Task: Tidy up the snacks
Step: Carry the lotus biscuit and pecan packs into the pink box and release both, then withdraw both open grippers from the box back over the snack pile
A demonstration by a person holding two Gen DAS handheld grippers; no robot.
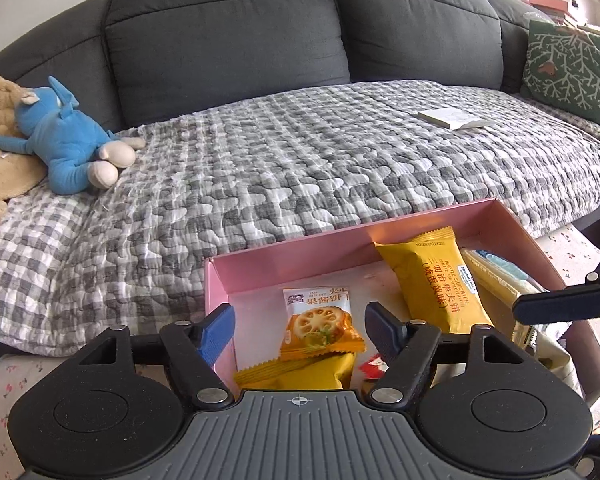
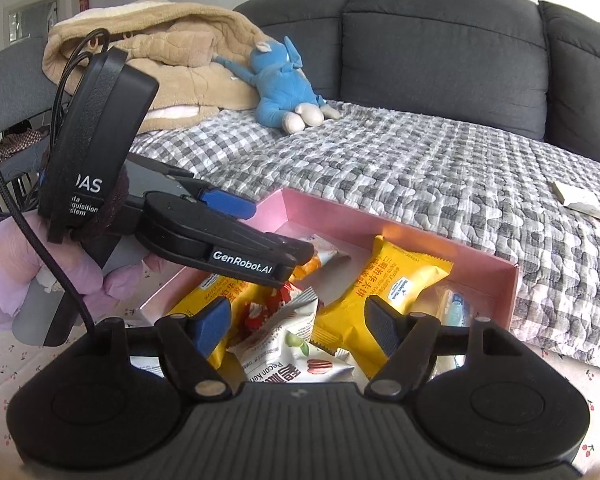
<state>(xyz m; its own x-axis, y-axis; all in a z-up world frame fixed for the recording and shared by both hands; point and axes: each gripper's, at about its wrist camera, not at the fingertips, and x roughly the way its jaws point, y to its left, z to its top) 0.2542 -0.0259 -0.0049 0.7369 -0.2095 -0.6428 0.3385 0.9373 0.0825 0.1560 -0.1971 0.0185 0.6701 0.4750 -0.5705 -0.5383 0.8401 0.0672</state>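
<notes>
A pink box (image 1: 292, 250) (image 2: 420, 240) stands in front of the sofa and holds several snack packets. In the left wrist view my left gripper (image 1: 300, 326) is open above an orange jam-biscuit packet (image 1: 320, 322), with a yellow wafer packet (image 1: 436, 284) to its right and another yellow packet (image 1: 300, 374) below. In the right wrist view my right gripper (image 2: 300, 328) is open over a white pecan packet (image 2: 292, 356), a red-and-white packet (image 2: 272, 312) and a yellow packet (image 2: 384, 292). The left gripper (image 2: 236, 240) reaches in from the left there. Both grippers hold nothing.
A dark grey sofa (image 1: 228, 32) with a grey checked quilt (image 1: 300, 160) lies behind the box. A blue plush toy (image 1: 64, 140) (image 2: 284, 84), a tan blanket (image 2: 156, 52), a white booklet (image 1: 452, 118) and a green cushion (image 1: 572, 68) lie on it.
</notes>
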